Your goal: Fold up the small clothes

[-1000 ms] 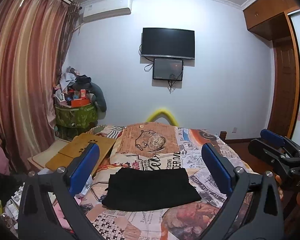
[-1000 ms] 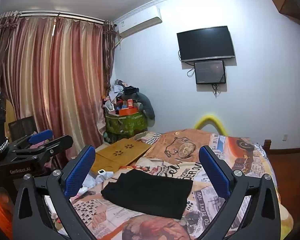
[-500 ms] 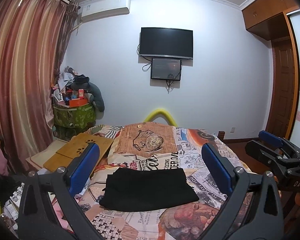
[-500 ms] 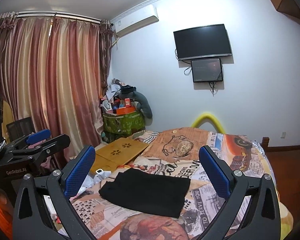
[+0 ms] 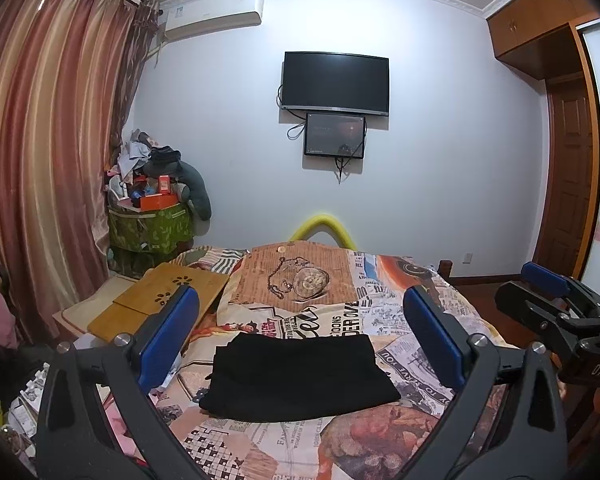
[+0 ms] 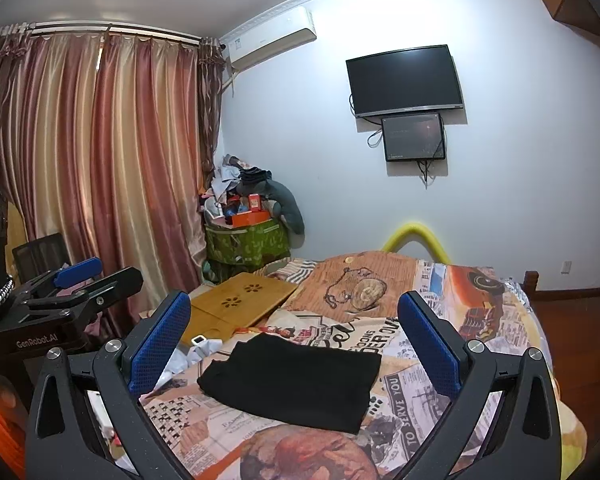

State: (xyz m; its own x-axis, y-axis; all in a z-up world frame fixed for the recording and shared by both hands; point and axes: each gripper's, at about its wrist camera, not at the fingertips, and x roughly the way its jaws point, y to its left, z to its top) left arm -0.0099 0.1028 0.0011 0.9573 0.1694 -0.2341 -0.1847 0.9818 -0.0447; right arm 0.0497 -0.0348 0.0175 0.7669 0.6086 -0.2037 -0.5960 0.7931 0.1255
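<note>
A black garment (image 5: 296, 376) lies folded into a flat rectangle on the bed's patterned cover (image 5: 300, 280); it also shows in the right wrist view (image 6: 296, 380). My left gripper (image 5: 300, 340) is open and empty, held above and in front of the garment. My right gripper (image 6: 296, 344) is open and empty too, at about the same height. The right gripper shows at the right edge of the left wrist view (image 5: 560, 308). The left gripper shows at the left edge of the right wrist view (image 6: 80, 284).
A wooden lap tray (image 5: 160, 304) lies at the bed's left side. A green box (image 5: 152, 228) piled with clutter stands in the corner by the curtains (image 5: 40, 160). A yellow foam tube (image 5: 324, 228) arches behind the bed. A wooden door (image 5: 568, 184) is on the right.
Both grippers have drifted slightly, so the room shifts a little in each view. The black garment has not moved. Both grippers stay open.
</note>
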